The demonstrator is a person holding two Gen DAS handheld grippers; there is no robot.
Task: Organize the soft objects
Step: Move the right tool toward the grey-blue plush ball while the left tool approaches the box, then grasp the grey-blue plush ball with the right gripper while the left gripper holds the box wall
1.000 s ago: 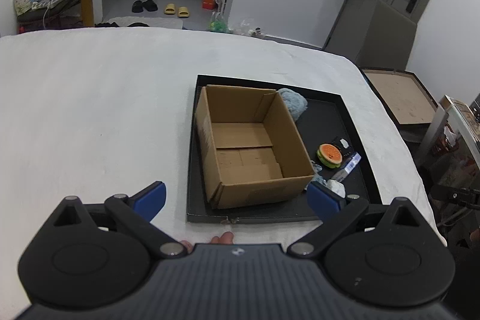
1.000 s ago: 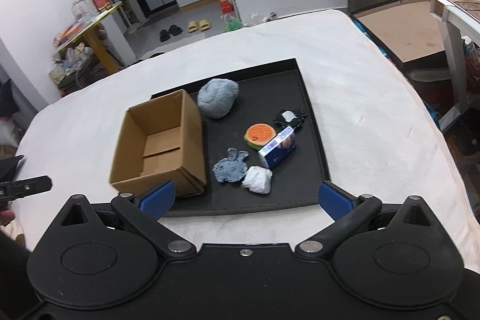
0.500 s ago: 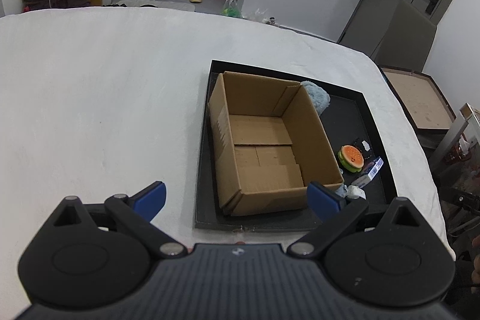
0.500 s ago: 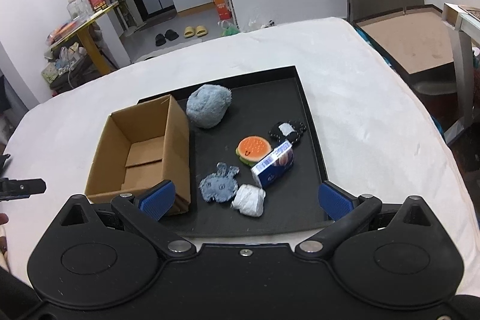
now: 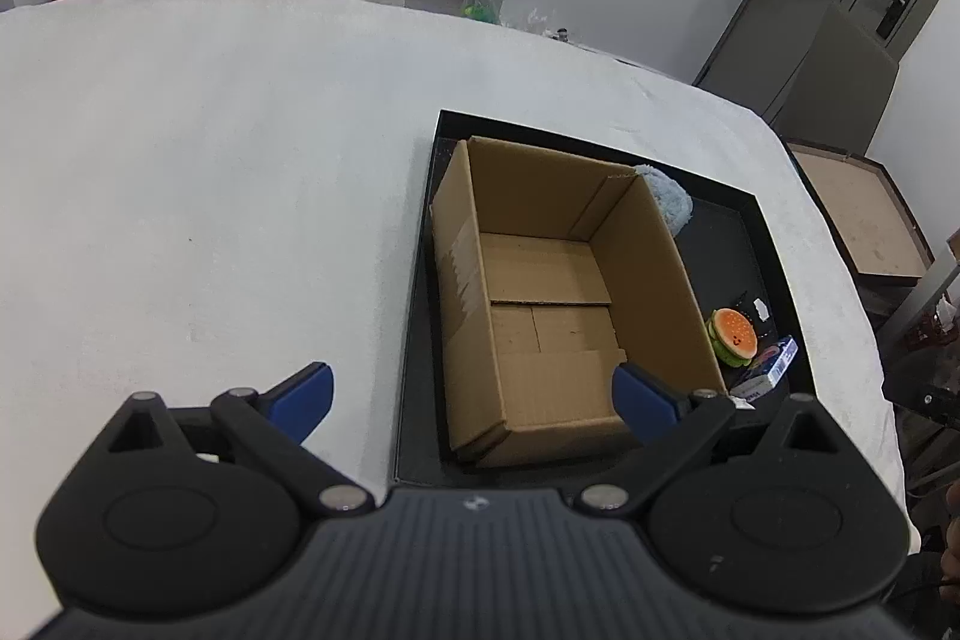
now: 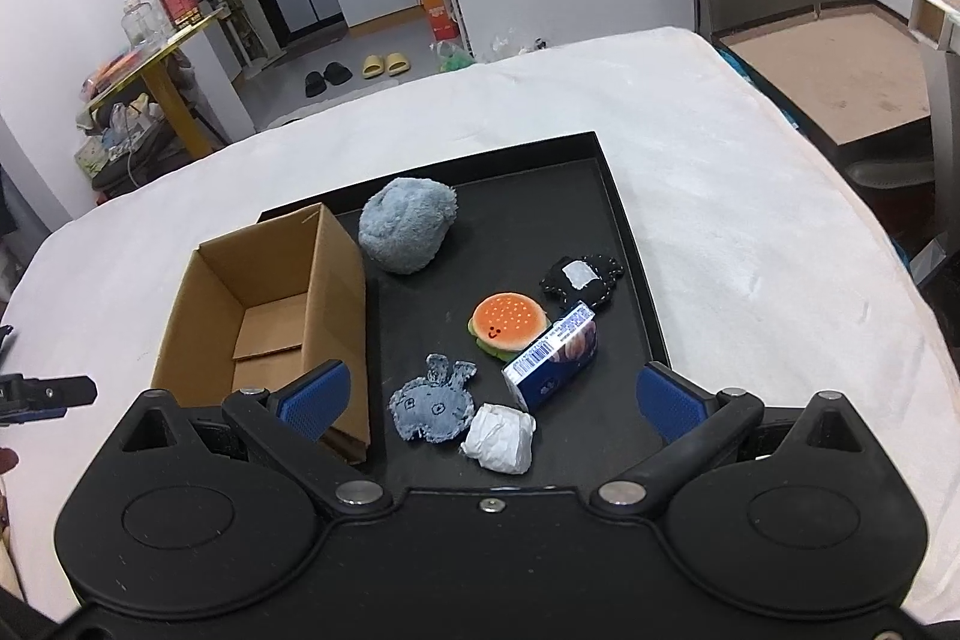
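Both our grippers — left gripper, right gripper — gape wide, empty; burger plush looks light, squashy — we'd pinch bun edges.

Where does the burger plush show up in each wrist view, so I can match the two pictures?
Left wrist: the burger plush lies at the right, partly hidden behind the right wall of the cardboard box, on the black tray.
Right wrist: the burger plush is near the centre, in full view on the black tray, right of the cardboard box.
Shared landmark: the cardboard box, open-topped, on the tray's left part.
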